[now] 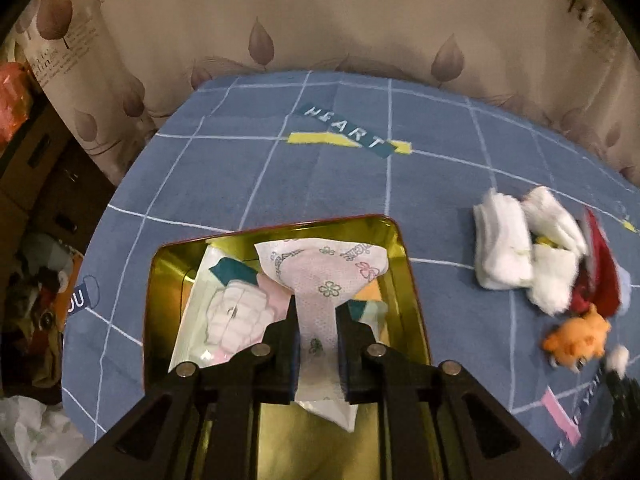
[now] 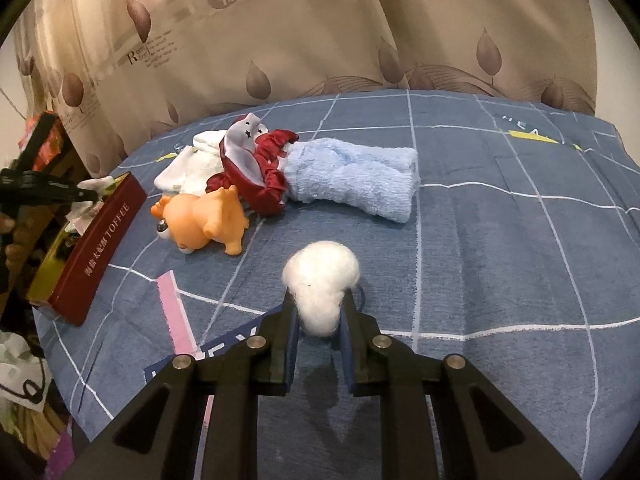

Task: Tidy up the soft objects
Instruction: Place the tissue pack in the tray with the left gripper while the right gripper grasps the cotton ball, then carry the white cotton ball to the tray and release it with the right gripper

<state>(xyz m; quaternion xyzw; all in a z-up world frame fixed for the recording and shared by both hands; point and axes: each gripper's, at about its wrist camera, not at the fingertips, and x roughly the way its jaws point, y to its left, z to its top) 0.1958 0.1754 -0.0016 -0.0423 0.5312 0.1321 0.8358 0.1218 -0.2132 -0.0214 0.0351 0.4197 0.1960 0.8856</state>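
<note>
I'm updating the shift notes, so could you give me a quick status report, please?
Left gripper shut on floral packet, over gold tin. Right gripper shut on cotton ball. Orange toy, scrunchie, blue towel untouched. Nothing in the way.

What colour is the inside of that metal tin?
Shiny gold inside the rectangular metal tin, with a dark red outside; the left wrist view shows it best.

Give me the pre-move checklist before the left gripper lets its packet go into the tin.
1. Left gripper shut on the floral packet: ok.
2. Packet over the open gold tin: ok.
3. Room in the tin beside the packets already inside: ok.
4. Right gripper shut on the cotton ball: ok.
5. Orange plush toy, red scrunchie and blue towel outside the tin: not ok.
</note>
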